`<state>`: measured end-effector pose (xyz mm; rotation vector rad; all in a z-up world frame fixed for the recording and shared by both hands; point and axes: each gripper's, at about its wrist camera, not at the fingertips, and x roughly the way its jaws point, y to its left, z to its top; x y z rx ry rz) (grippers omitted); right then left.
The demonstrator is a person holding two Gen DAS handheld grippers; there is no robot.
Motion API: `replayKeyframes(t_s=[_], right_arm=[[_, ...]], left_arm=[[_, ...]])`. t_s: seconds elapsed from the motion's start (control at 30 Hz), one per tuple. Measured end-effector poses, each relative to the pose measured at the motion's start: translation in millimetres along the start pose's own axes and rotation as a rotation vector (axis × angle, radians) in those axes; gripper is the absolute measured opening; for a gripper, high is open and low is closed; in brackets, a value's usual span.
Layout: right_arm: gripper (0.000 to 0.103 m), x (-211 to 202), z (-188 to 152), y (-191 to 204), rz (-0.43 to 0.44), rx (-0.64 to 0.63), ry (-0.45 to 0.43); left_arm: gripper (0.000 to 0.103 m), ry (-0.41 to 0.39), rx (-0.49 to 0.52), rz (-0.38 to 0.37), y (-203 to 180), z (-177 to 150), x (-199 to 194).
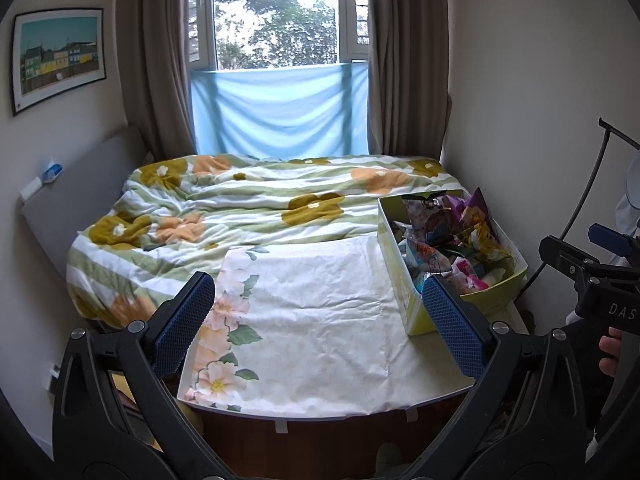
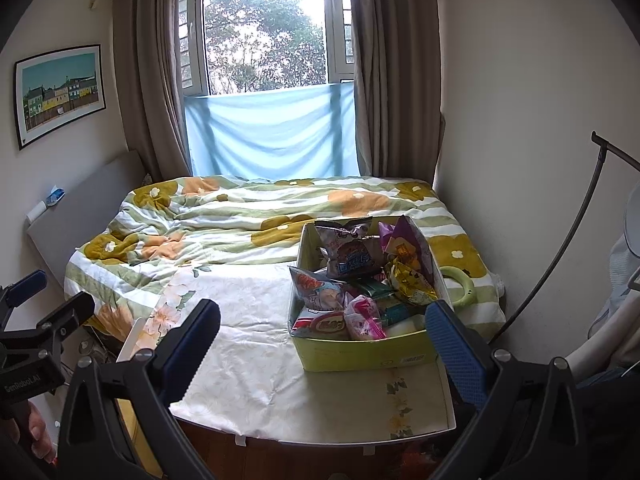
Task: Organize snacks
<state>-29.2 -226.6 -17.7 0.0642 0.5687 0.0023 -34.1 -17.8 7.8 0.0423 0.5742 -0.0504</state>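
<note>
A yellow-green box [image 2: 360, 354] full of several snack packets [image 2: 348, 258] stands on a white floral cloth [image 2: 248, 344] over a table at the foot of the bed. It also shows at the right of the left wrist view [image 1: 404, 292], with snack packets [image 1: 436, 240] inside. My left gripper [image 1: 320, 316] is open and empty, held above the cloth to the left of the box. My right gripper [image 2: 324, 344] is open and empty, just in front of the box. The right tool's body [image 1: 592, 276] shows at the left view's right edge.
A bed with a flowered quilt [image 2: 240, 216] lies behind the table, under a curtained window [image 2: 264, 40]. A pale green ring [image 2: 460, 286] lies on the quilt right of the box. A metal rack rod [image 2: 560, 248] stands at the right wall.
</note>
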Motion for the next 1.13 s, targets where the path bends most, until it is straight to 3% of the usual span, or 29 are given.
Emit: replayKeyframes(t_s=[1.13], right_arm=[[0.102, 7.6, -4.1, -7.3, 0.000, -0.001, 0.013]], left_arm=[[0.103, -0.013, -0.007, 0.038, -0.9, -5.1, -4.6]])
